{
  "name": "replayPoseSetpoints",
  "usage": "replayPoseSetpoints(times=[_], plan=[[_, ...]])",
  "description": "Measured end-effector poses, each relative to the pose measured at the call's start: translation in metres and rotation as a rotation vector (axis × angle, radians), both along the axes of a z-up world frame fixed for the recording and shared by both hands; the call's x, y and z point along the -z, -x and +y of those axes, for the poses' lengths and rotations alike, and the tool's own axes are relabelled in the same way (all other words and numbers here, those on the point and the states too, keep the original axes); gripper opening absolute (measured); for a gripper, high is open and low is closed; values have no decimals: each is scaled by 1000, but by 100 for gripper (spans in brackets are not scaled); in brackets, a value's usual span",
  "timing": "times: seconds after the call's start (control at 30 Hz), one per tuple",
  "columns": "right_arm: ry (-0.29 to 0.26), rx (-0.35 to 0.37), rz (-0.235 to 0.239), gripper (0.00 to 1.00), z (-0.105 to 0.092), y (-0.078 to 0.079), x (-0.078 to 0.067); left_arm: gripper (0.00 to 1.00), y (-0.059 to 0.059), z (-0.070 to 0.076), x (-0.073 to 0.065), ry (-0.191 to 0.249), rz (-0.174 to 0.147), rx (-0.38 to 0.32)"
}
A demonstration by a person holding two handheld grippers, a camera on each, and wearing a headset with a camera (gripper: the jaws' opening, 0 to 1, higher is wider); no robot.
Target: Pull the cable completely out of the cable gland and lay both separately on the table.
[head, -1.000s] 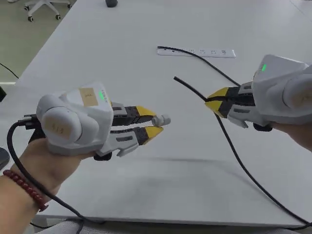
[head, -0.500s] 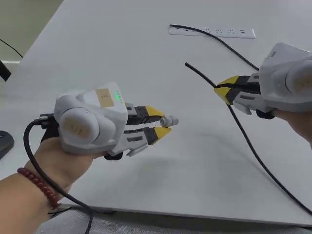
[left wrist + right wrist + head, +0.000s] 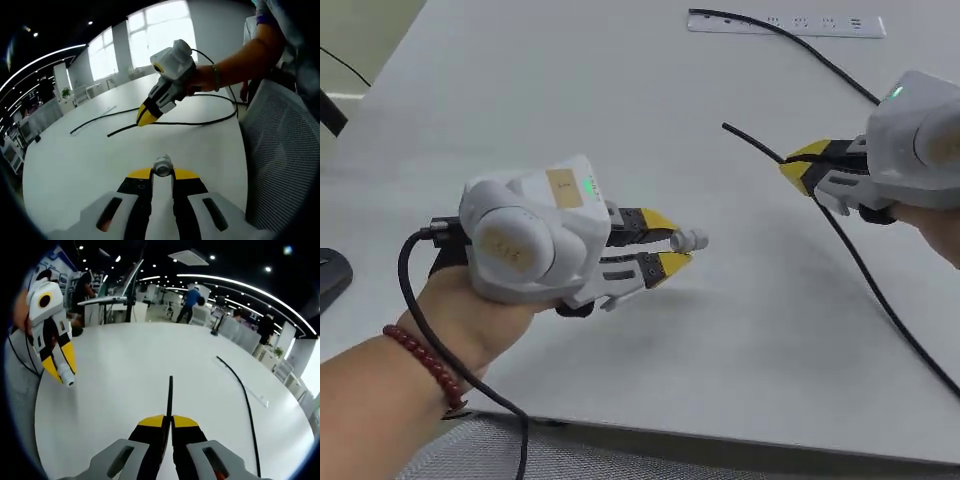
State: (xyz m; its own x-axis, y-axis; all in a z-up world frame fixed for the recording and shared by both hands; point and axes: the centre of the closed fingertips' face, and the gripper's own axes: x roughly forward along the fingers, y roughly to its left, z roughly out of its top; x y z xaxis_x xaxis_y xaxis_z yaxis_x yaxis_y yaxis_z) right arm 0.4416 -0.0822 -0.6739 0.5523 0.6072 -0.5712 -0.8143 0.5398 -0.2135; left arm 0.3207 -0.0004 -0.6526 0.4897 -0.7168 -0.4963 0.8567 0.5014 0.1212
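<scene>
white table (image 3: pixel 570 90) across frame | black cable (image 3: pixel 860 265) right side, lower right up to its free end upper centre-right, clear of the gland | right gripper (image 3: pixel 792 168) upper right, jaws narrow, clamping cable near that end | left gripper (image 3: pixel 672 245) centre-left, above table, jaws pinching gland | grey cable gland (image 3: pixel 690 240) at left gripper tips, frame centre
</scene>
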Motion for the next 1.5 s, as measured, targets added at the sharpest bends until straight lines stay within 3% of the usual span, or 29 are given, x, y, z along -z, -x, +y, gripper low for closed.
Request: replayPoseSetpoints(times=[0.17,0.43,0.83,1.5], plan=[[14,11,26,0,-3,-7,19,15,-2,1,10,-13,18,-2],[25,11,55,0,-2,-3,30,15,-10,-1,23,-29,34,3],[14,24,71,0,-1,-3,36,15,-17,-2,35,-30,50,-2],[-52,75,85,0,-1,-3,36,15,-19,7,53,-10,119,-56]])
